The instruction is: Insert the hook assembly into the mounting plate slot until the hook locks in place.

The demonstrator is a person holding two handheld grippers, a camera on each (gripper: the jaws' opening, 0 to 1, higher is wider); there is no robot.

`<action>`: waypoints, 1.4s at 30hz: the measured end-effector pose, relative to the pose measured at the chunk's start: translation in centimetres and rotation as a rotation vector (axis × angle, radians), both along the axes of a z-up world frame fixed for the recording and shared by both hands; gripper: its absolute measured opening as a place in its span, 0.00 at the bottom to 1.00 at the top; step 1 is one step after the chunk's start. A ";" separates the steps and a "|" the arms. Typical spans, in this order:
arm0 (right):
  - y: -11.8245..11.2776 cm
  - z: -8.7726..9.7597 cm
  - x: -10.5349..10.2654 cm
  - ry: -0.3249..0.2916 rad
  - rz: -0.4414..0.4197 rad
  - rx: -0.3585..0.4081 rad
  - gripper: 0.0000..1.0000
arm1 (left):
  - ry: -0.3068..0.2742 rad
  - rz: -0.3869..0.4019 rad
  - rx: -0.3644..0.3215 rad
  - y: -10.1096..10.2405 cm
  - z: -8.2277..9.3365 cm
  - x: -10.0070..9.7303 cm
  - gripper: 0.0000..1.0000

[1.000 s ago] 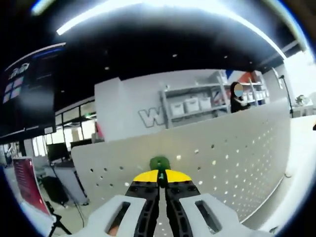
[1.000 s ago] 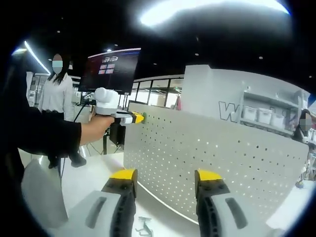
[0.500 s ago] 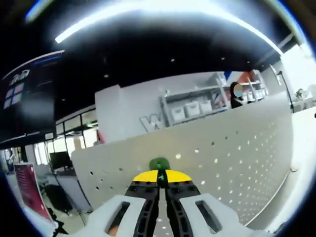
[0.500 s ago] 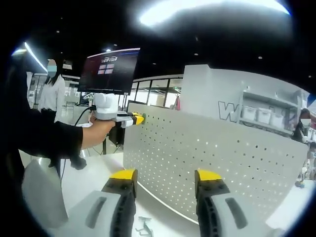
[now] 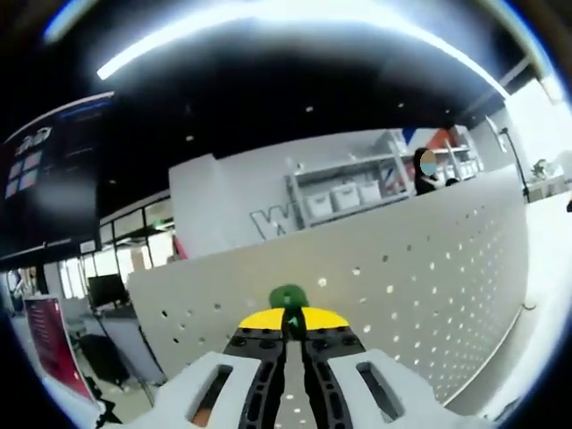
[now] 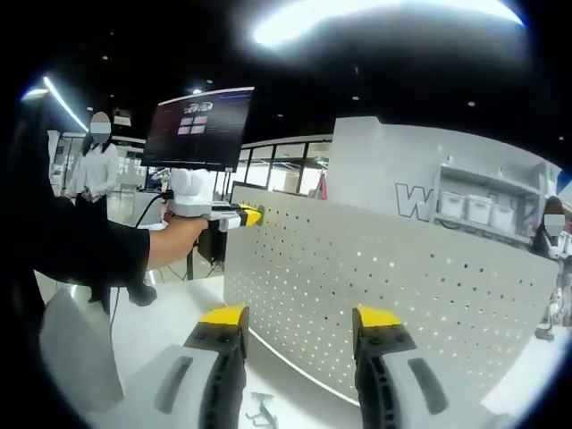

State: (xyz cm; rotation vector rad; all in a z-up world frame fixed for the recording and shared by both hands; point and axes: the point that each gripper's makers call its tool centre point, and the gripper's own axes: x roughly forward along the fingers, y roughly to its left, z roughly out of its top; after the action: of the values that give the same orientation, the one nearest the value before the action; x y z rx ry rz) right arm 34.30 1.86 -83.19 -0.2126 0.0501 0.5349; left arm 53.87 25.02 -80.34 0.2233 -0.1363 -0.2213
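Note:
A white pegboard mounting plate stands upright on the table, dotted with holes. My left gripper is shut on a green hook piece, which sits against the plate near its upper left corner. In the right gripper view the same left gripper is held by a hand at the plate's top left corner, the green hook barely showing at its tip. My right gripper is open with nothing between its yellow-tipped jaws, low in front of the plate.
A small metal hook piece lies on the white table near the plate's foot. A person stands at the left beside a dark screen. Shelving with bins stands behind the plate.
The left gripper view has shifted slightly, the plate sitting a little lower and nearer. The right gripper has stayed still and open.

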 end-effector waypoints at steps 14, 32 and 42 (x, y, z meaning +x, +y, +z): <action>0.4 0.3 -0.6 -0.010 0.013 0.004 0.45 | 0.012 -0.008 -0.055 0.4 0.5 -2.2 0.23; 1.2 0.9 -1.3 -0.027 0.042 0.010 0.45 | 0.026 -0.072 -0.080 -0.3 1.4 -6.7 0.44; 1.6 0.7 -1.8 -0.021 0.054 0.010 0.45 | 0.052 -0.115 -0.108 -0.5 1.3 -9.7 0.53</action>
State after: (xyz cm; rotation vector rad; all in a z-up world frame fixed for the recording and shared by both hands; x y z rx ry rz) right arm 32.46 3.47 -82.49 -0.2105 0.0210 0.5864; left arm 44.21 24.57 -79.06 0.1026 -0.1091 -0.3330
